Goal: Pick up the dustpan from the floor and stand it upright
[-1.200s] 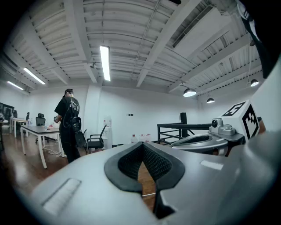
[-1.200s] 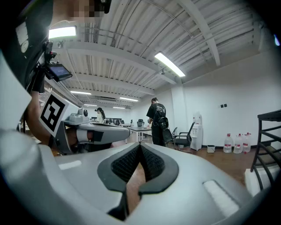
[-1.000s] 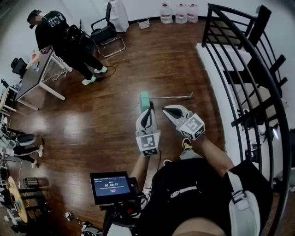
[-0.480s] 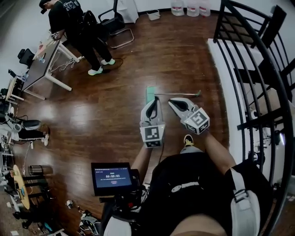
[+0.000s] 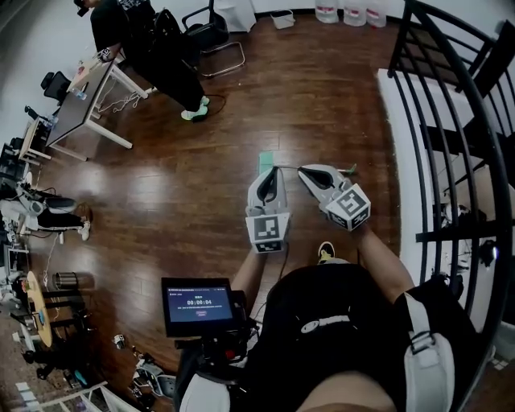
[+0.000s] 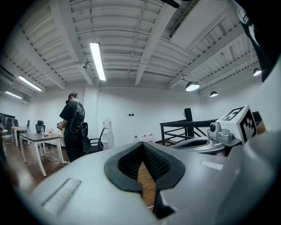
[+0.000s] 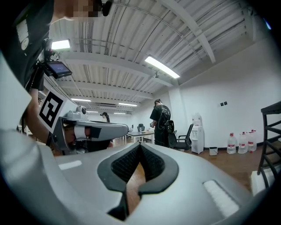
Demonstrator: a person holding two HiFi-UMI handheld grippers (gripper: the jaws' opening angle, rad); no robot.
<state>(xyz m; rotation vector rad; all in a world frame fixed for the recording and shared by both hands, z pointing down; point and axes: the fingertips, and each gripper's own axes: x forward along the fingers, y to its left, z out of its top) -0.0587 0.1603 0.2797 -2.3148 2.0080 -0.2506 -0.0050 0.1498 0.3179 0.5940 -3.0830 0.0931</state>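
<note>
The green dustpan (image 5: 265, 164) lies flat on the wooden floor in the head view, its thin long handle (image 5: 328, 168) running off to the right. My left gripper (image 5: 269, 176) is held level above the floor, its tips in front of the pan's near edge. My right gripper (image 5: 308, 171) hangs over the handle's middle. Neither touches the dustpan. In the left gripper view the left gripper (image 6: 142, 147) has its jaws closed with nothing between them. The right gripper (image 7: 139, 147) in its own view is likewise shut and empty. The dustpan shows in neither gripper view.
A black metal railing (image 5: 455, 121) and a white ledge (image 5: 392, 113) run along the right. A person (image 5: 149, 36) stands by a desk (image 5: 76, 109) at far left, with a chair (image 5: 213, 32) and water bottles (image 5: 346, 11) along the back wall.
Both grippers have travelled forward over the floor and now reach the dustpan, which was well ahead of them a second ago. Their jaws have stayed shut.
</note>
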